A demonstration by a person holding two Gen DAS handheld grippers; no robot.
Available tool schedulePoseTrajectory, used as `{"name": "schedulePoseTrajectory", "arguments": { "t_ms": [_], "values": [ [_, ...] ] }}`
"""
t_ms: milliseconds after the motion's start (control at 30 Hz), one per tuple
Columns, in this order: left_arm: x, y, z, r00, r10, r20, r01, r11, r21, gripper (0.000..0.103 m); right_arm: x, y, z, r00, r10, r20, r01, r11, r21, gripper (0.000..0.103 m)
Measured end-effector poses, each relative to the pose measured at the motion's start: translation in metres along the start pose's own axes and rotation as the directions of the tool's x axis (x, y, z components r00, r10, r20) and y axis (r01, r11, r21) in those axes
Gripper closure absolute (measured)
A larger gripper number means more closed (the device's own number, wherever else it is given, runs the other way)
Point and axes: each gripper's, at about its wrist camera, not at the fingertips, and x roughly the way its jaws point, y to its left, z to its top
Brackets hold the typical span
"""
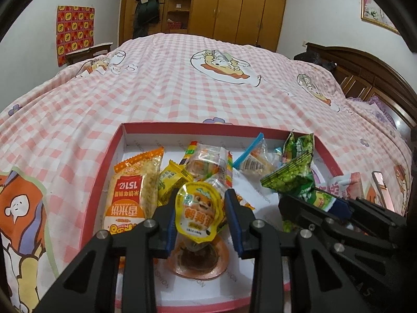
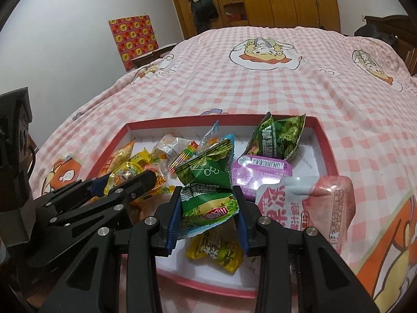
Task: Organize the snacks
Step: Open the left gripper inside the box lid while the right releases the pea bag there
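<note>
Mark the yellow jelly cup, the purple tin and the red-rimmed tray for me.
yellow jelly cup [image 1: 198, 208], left wrist view, middle of its foil lid.
purple tin [image 2: 260, 174], right wrist view, centre of its label.
red-rimmed tray [image 2: 327, 143], right wrist view, right rim.

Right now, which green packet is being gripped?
The nearest green packet, pinched by the right gripper; the other two lie free in the box.

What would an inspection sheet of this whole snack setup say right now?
Surface: pink checked bedspread.
Job's things: red-rimmed box holding mixed snack packets; pink-and-white pouch lying over its right rim.
Clutter: nothing seen.
Grippers: left gripper shut on yellow jelly cup; right gripper shut on green packet.
Cables: nothing seen.
Surroundings: wooden wardrobe, hanging clothes, headboard.
</note>
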Motion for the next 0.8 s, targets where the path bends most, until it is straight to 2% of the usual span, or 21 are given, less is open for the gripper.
{"name": "schedulePoseTrajectory", "arguments": {
  "t_ms": [600, 800],
  "values": [
    [0.0024, 0.0064, 0.0015, 1.000, -0.020, -0.002, 0.020, 0.999, -0.034, 0.067, 0.0087, -0.0008, 0.0076, 1.000, 0.000, 0.022, 0.000, 1.000, -0.003, 0.066],
    [-0.0009, 0.0088, 0.0014, 0.999, -0.032, -0.018, 0.031, 0.998, -0.049, 0.060, 0.0013, -0.0029, 0.0088, 0.999, 0.027, 0.043, -0.028, 0.999, 0.017, 0.057]
  ]
}}
